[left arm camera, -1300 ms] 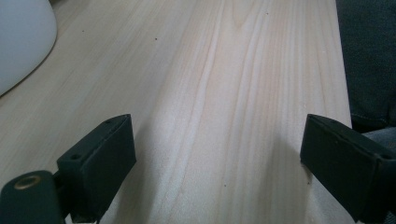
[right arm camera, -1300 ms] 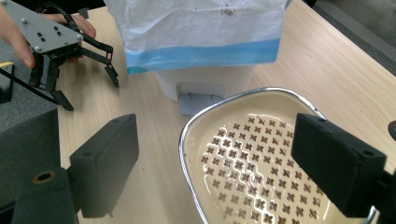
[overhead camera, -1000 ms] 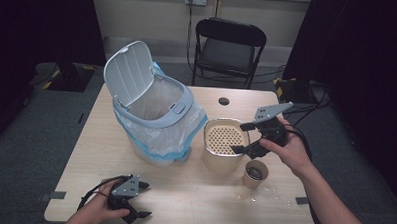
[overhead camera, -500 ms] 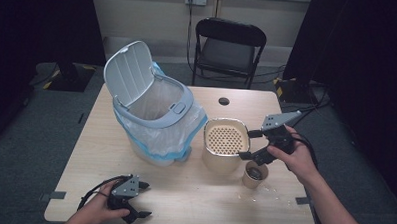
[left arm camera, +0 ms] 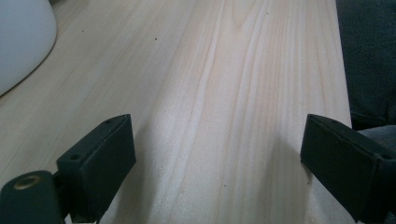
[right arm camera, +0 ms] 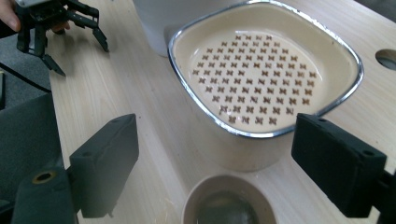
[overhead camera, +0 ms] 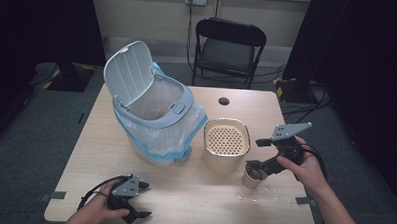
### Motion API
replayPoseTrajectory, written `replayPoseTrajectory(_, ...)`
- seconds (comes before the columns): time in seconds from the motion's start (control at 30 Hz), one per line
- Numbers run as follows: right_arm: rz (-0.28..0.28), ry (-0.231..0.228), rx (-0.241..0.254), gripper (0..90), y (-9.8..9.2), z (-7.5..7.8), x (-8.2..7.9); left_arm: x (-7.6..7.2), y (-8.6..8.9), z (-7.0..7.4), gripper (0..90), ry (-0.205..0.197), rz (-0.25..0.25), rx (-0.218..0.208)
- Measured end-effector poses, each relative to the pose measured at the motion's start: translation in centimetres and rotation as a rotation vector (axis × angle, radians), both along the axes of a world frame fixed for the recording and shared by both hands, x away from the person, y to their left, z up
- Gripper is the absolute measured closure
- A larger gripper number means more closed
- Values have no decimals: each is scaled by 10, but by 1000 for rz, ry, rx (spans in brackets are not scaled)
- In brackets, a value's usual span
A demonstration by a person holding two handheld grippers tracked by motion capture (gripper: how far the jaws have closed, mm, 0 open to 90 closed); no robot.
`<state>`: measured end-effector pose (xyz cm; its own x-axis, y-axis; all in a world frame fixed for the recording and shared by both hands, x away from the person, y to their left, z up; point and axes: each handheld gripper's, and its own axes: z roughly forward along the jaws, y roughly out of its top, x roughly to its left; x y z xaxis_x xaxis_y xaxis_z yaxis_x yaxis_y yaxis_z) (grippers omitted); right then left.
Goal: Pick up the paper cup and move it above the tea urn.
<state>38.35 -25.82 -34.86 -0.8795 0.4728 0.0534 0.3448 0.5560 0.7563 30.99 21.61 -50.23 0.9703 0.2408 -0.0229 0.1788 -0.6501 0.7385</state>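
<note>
The right gripper (overhead camera: 257,155) is hanging over a small paper cup (overhead camera: 253,176) near the tabletop's (overhead camera: 203,202) four o'clock corner, its jaws standing wide apart with nothing pressed between them. In the right gripper view the cup (right arm camera: 227,201) is sitting low at six o'clock between the two black jaws, its rim clear of both pads, something dark lying in its bottom. The person's right hand (overhead camera: 305,163) is wrapping the gripper's body from the three o'clock side, a cable trailing off behind it.

Just beside the cup, at its eleven o'clock, a cream-coloured container (overhead camera: 226,143) is standing upright — its top is a perforated tray with a shiny metal rim, showing plainly in the right gripper view (right arm camera: 266,74). A few crumbs are lying on the tabletop near the cup's base.

At the container's nine o'clock a white bin (overhead camera: 154,118) is standing with its lid tipped up and a blue-edged plastic bag hanging out over its sides.

The left gripper (overhead camera: 136,202) is resting at the tabletop's seven o'clock edge, well apart from everything else — jaws spread, bare wood (left arm camera: 219,116) between them. The left hand (overhead camera: 95,208) is holding it from behind.

A dark folding chair (overhead camera: 228,48) is standing beyond the tabletop at twelve o'clock.
</note>
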Motion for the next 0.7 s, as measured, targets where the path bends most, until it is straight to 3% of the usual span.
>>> replayPoseTrajectory(0.7,-50,5,-1,146,-30,-23,-18,0,0,0,95,-2,2,0)
